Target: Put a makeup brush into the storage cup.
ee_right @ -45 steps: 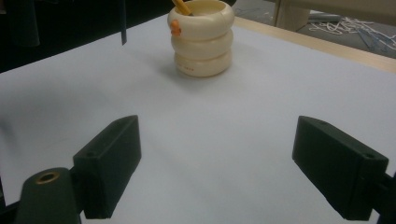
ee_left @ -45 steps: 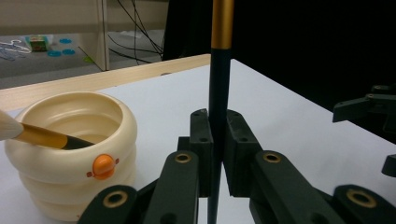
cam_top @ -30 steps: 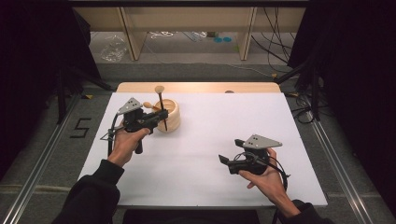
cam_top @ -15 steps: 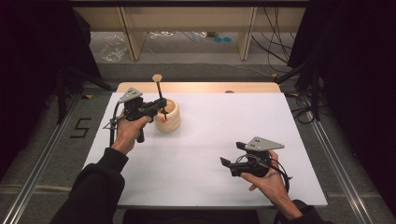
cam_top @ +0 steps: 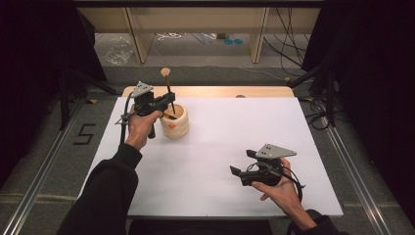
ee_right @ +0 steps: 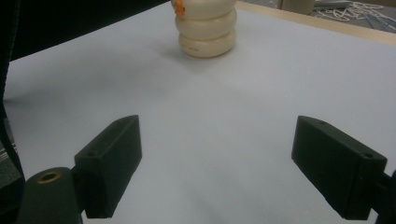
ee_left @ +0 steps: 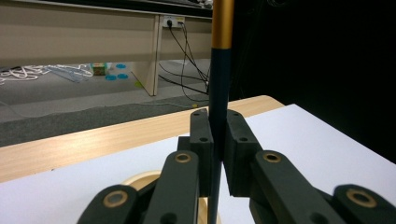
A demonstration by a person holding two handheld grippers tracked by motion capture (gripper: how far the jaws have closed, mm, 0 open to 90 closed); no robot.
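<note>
1. A white sheet (cam_top: 220, 147) covers a pale wooden table (cam_top: 205, 91), with dark curtains at both sides and cables on the floor beyond.
2. The left gripper (cam_top: 164, 101) sits at the far left of the sheet, its jaws pressed together on a thin brush (cam_top: 169, 93), which stands nearly upright between them.
3. The brush's long axis runs up and down: its lower end dips into the mouth of a cream holder (cam_top: 174, 122), and its tan tip rises above the gripper.
4. In the left gripper view the brush (ee_left: 219, 88) shows a dark shaft with a gold band above it, clamped straight between the pads.
5. The holder stands directly under the left gripper, so I judge the coming move turns on keeping the brush vertical over that opening.
6. The holder (ee_right: 205, 28) looks like stacked rounded rings, cream and smooth, with something orange at its top.
7. The right gripper (cam_top: 236, 172) rests near the front right, jaws spread wide with nothing between them, well apart from the holder; the left hand is far nearer.
</note>
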